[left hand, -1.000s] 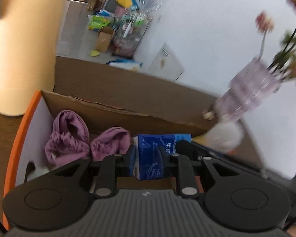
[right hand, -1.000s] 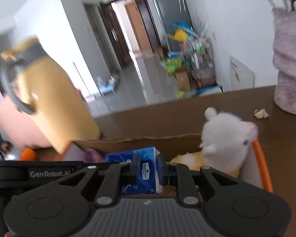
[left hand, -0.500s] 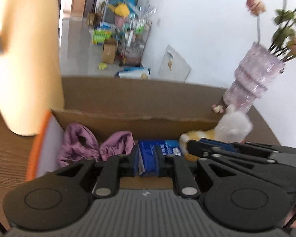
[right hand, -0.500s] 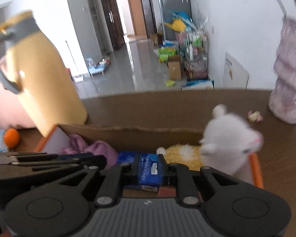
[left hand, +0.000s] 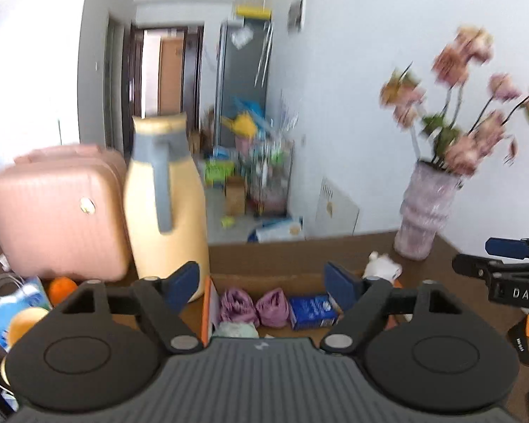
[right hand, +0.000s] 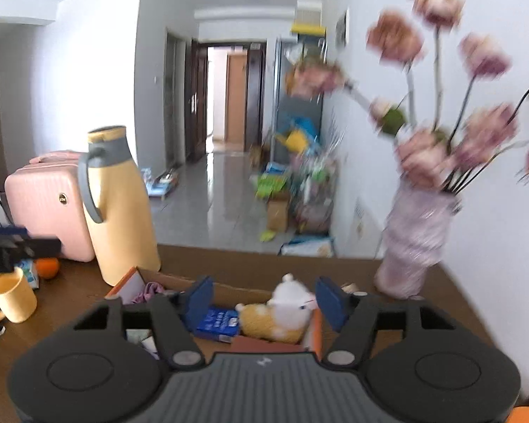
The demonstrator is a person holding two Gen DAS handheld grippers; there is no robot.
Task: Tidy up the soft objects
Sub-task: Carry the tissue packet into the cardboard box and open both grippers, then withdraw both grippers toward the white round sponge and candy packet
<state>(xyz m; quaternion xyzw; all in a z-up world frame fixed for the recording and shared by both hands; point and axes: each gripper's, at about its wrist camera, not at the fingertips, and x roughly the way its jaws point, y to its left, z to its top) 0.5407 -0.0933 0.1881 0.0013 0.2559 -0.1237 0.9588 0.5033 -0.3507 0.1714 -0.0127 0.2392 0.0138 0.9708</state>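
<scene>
**Both grippers held wide above the filled box**

While the cardboard box (left hand: pixel 264 279) sits on the brown wooden surface (left hand: pixel 299 253), the left gripper (left hand: pixel 262 283) hangs above its near edge with jaws spread wide apart and nothing between them. Seen from the left wrist, the box holds, side by side from left to right, a bunched purple cloth (left hand: pixel 254 306), a blue tissue pack (left hand: pixel 312 311) and a white plush toy (left hand: pixel 382 268) at the far right end. A pale greenish soft item (left hand: pixel 236 329) lies at the near wall, partly hidden by the gripper body.

The right gripper (right hand: pixel 264 299) is likewise open, jaws well apart and empty, above the right half of the box (right hand: pixel 165 276). From the right wrist, the white plush toy (right hand: pixel 292 298) leans on a yellow plush toy (right hand: pixel 264 322), which touches the tissue pack (right hand: pixel 217 322); the purple cloth (right hand: pixel 151 289) peeks out at the left end.

A yellow thermos jug (right hand: pixel 120 208) stands just beside the box's left corner, with a pink suitcase (right hand: pixel 46 208) behind it. An orange (right hand: pixel 47 268) and a yellow mug (right hand: pixel 12 298) rest on the surface further left. A pink vase of flowers (right hand: pixel 412 243), blurred, stands to the right of the box.
</scene>
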